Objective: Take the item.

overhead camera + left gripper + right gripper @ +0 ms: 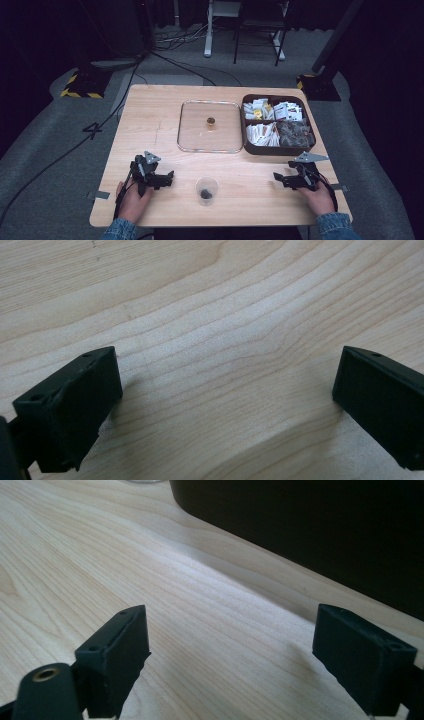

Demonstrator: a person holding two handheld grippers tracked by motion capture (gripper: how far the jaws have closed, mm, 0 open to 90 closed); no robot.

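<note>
Two black tools (169, 176) (278, 178) flank a clear plastic cup (206, 190) on pale woodgrain.

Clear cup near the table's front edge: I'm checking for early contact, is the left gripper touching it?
Apart. The high view shows bare wood between the left gripper and the cup.

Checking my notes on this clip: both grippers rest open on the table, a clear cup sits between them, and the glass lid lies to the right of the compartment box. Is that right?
Not quite. In the high view the glass lid lies to the left of the compartment box, not the right. The rest holds: the left gripper and right gripper are open on the table, with the clear cup between them.
</note>
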